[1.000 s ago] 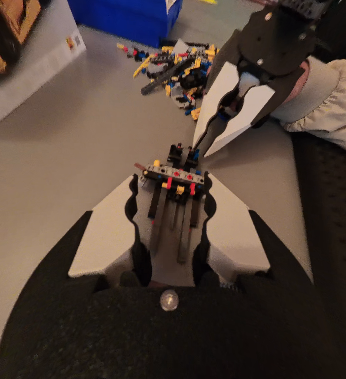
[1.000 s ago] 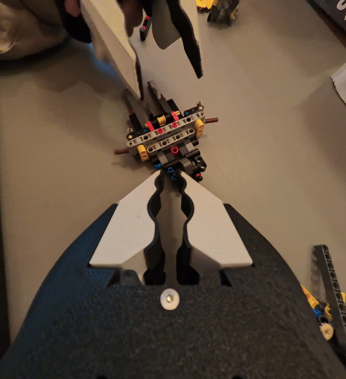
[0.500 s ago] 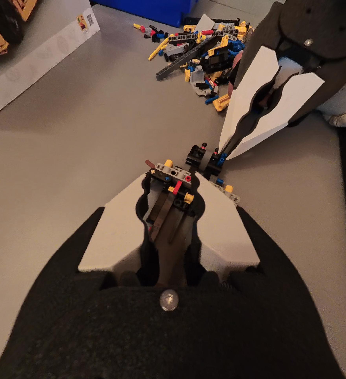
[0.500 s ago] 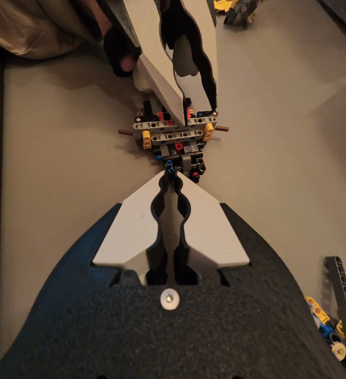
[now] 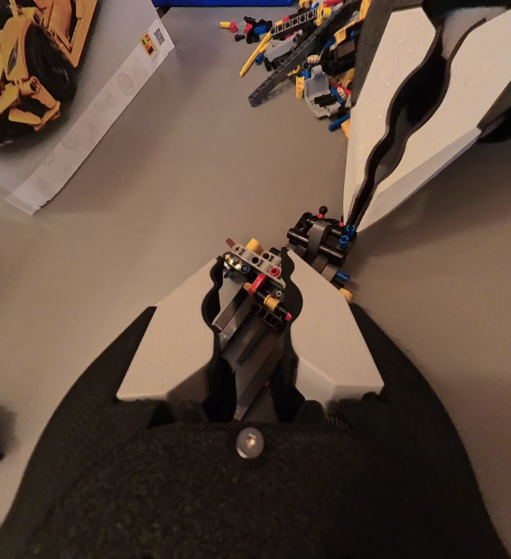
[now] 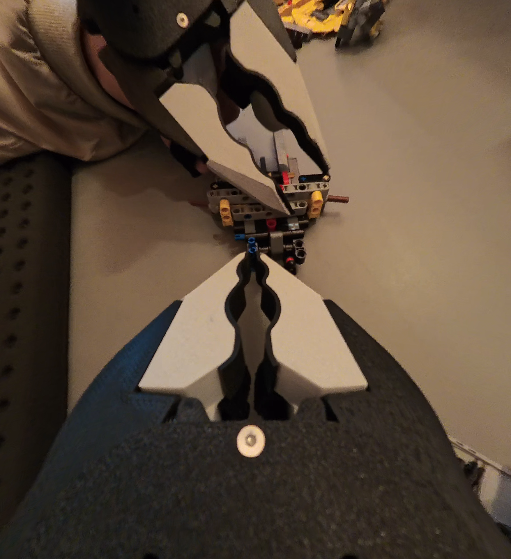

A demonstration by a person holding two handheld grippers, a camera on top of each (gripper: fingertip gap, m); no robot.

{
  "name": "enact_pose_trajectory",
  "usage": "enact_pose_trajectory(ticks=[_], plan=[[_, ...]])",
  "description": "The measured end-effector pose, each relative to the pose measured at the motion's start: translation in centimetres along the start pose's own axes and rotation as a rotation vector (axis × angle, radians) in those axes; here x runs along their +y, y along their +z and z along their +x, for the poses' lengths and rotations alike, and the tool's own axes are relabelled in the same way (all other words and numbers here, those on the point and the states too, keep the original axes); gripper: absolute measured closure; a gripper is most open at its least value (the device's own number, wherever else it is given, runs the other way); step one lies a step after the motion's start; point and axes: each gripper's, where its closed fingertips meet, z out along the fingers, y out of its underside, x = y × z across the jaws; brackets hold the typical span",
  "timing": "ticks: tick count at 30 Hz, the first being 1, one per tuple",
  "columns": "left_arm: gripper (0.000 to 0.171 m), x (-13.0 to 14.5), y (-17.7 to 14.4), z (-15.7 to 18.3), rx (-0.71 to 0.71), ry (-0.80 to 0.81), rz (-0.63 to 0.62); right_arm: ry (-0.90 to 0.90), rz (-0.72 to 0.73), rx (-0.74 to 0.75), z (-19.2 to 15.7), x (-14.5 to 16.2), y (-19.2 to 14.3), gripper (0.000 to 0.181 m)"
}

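Left wrist view looks down on a grey table (image 5: pixel 163 169) where the left gripper (image 5: pixel 249 263) has its two white fingers closed partway around a small brick-built model (image 5: pixel 255 281), a grey beam with red, yellow and black pieces, gripping it across its width with long grey bars running back between the fingers. Just beyond it, to the far right, the right gripper (image 5: pixel 351 225) comes down at a slant, its tips nearly together and pinched on a small blue pin (image 5: pixel 346 234) at the black end of the model. Right wrist view shows the same meeting from the opposite side: the right gripper (image 6: pixel 252 257) almost closed on the blue pin (image 6: pixel 251 245), the model (image 6: pixel 266 208) lying flat on the table (image 6: pixel 414 211) straight ahead, and the left gripper (image 6: pixel 308 193) clamped over its far side, held by a person in a beige sleeve (image 6: pixel 36 90). A heap of loose bricks (image 5: pixel 305 57) lies at the far side, and a printed box (image 5: pixel 51 90) with a yellow vehicle pictured on it sits far left. Judging by this, the pin work would go best with the left grip kept firm and level, and the right tips staying square on the pin so it does not twist or slip.
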Motion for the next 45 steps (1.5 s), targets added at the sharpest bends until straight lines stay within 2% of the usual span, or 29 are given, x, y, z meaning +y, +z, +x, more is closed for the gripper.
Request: enact_pose_trajectory(ticks=[4, 6, 12, 16, 23, 27, 37, 42, 45], plan=[[0.136, -0.1, 0.1, 0.1, -0.053, 0.068, -0.026, -0.038, -0.044, 0.054, 0.4, 0.7, 0.3, 0.179], [0.132, -0.2, 0.0, 0.1, -0.055, 0.099, -0.036, -0.085, -0.046, 0.095, 0.6, 0.8, 0.3, 0.178], [0.131, -0.8, -1.1, 4.4, 0.241, 0.096, 0.012, -0.093, -0.041, 0.065, 0.1, 0.6, 0.5, 0.174], [0.131, 0.6, 0.1, 4.5, 0.231, 0.163, -0.078, -0.103, -0.042, 0.081, 0.4, 0.4, 0.6, 0.174], [0.136, 0.7, 0.4, 4.6, 0.198, 0.199, -0.104, -0.107, -0.031, 0.087, 0.7, 0.4, 0.6, 0.178], [0.144, 0.9, 0.5, 5.1, 0.208, 0.227, -0.14, -0.123, -0.063, 0.105, 0.9, 0.3, 0.4, 0.18], [0.144, 0.9, 0.3, 5.2, 0.206, 0.24, -0.129, -0.03, 0.02, 0.027, 0.7, -0.2, 0.2, 0.181], [0.144, 0.2, -0.2, 4.8, 0.209, 0.199, -0.074, 0.026, 0.117, -0.011, 0.7, -1.5, -0.2, 0.181], [0.144, 0.5, -0.2, 4.8, 0.216, 0.197, -0.079, 0.06, 0.109, -0.038, 0.6, -1.3, 0.0, 0.181]])
